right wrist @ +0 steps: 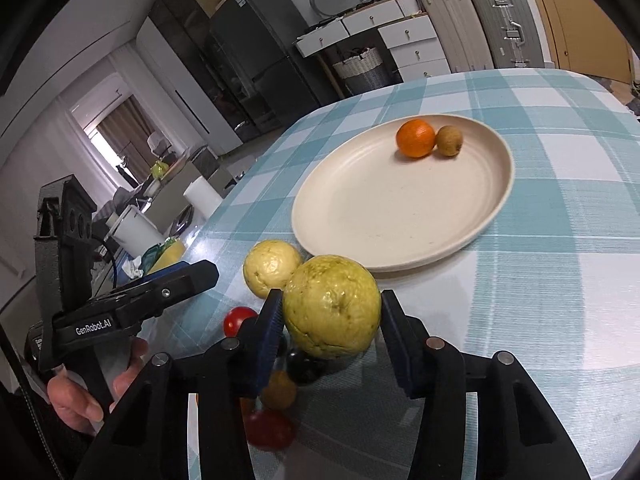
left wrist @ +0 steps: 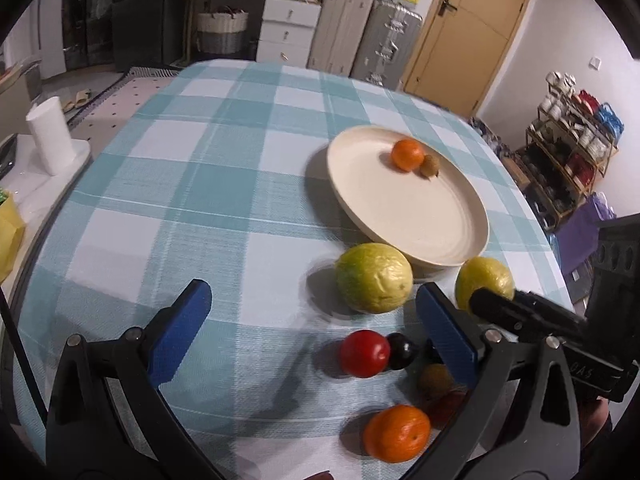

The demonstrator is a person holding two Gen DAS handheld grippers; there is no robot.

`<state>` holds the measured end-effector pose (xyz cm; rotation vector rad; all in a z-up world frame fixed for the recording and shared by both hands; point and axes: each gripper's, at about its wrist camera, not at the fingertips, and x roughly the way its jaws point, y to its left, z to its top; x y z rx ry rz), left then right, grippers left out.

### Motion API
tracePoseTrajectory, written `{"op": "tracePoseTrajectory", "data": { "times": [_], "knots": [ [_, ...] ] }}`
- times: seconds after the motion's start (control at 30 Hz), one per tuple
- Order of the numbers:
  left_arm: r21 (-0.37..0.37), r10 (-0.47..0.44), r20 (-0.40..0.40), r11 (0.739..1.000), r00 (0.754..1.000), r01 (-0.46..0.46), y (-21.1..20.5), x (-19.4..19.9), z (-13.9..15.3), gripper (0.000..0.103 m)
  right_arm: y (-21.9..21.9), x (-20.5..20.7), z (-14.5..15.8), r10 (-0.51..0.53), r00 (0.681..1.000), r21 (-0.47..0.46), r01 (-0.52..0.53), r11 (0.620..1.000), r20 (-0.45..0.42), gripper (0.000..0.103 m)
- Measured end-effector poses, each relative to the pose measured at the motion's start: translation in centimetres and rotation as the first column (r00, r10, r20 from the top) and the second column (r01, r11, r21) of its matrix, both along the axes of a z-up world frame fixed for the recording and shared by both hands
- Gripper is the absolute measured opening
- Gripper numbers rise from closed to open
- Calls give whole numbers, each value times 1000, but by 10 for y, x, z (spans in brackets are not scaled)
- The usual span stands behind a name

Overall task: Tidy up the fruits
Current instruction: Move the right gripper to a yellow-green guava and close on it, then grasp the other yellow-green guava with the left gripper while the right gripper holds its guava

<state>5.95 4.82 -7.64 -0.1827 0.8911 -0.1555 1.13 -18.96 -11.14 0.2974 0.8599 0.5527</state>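
Jaws of right gripper [right wrist: 328, 332] are set around the near guava [right wrist: 332, 306], beside the plate [right wrist: 384, 256], right pad apart; left gripper [left wrist: 316, 336] gapes empty. Firm, round, slippery; grip at widest girth is judged best.

Teal-checked tablecloth [left wrist: 224, 184], cream plate [left wrist: 400, 216]

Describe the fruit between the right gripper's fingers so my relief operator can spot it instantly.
Start at the cream plate on the checked tablecloth. Just off its near rim lie two yellow-green guavas; yours is the nearer guava, sitting between the right gripper's blue fingers, greener and more speckled than its paler twin.
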Motion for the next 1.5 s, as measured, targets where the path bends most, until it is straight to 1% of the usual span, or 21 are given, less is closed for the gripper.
{"op": "tracePoseTrajectory", "data": {
  "times": [0.13, 0.2, 0.37, 0.43, 0.5, 0.73, 0.77, 0.83, 0.9, 0.93, 0.97, 1.0, 1.03, 1.07, 1.1, 1.27, 1.5],
  "knots": [
    [34, -43, -15, 998, 999, 43, -13, 8, -2, 102, -12, -4, 7, -14, 1000, 10, 14, 1000, 27, 49],
    [37, -57, -16, 998, 998, 57, -16, 10, -2, 102, -16, -6, 10, -18, 999, 12, 17, 1000, 38, 49],
    [35, -100, -57, 994, 993, 102, -24, 22, -9, 102, -25, -7, 13, -26, 999, 17, 25, 1000, 48, 49],
    [64, -111, -66, 991, 992, 116, -29, 25, -12, 102, -27, -8, 13, -29, 998, 19, 29, 999, 46, 49],
    [78, -123, -73, 989, 990, 129, -32, 27, -15, 102, -29, -8, 12, -32, 999, 18, 31, 999, 44, 49],
    [50, -170, -105, 983, 980, 176, -38, 37, -24, 102, -33, -8, 10, -32, 999, 18, 32, 999, 33, 49],
    [48, -170, -106, 983, 980, 176, -38, 38, -25, 100, -34, -8, 9, -32, 999, 18, 31, 999, 30, 49],
    [30, -177, -104, 983, 979, 181, -37, 40, -25, 95, -33, -8, 9, -30, 999, 16, 30, 999, 29, 49],
    [-2, -189, -111, 982, 976, 190, -35, 42, -26, 85, -33, -8, 9, -28, 999, 12, 28, 1000, 29, 49],
    [-14, -196, -116, 980, 974, 196, -35, 43, -27, 82, -33, -8, 9, -27, 999, 11, 27, 1000, 28, 49],
    [-26, -207, -126, 978, 970, 205, -35, 44, -29, 76, -32, -8, 9, -26, 999, 9, 26, 1000, 26, 49],
    [-31, -216, -129, 976, 968, 214, -35, 45, -30, 72, -32, -7, 9, -27, 999, 8, 27, 1000, 24, 49],
    [-41, -226, -122, 974, 966, 222, -35, 44, -29, 65, -32, -7, 8, -27, 999, 10, 27, 1000, 20, 49],
    [-68, -245, -124, 969, 962, 238, -34, 43, -29, 51, -32, -7, 8, -27, 999, 10, 27, 1000, 19, 49],
    [-83, -254, -127, 966, 959, 245, -34, 43, -29, 52, -31, -6, 8, -27, 999, 9, 27, 1000, 19, 49],
    [-94, -251, -113, 966, 961, 241, -29, 40, -28, 51, -27, -6, 11, -17, 1000, 0, 17, 1000, 26, 49],
    [-105, -238, -74, 968, 969, 229, -18, 34, -10, 51, -24, -6, 14, -12, 999, -8, 12, 1000, 34, 49]
  ]
}}
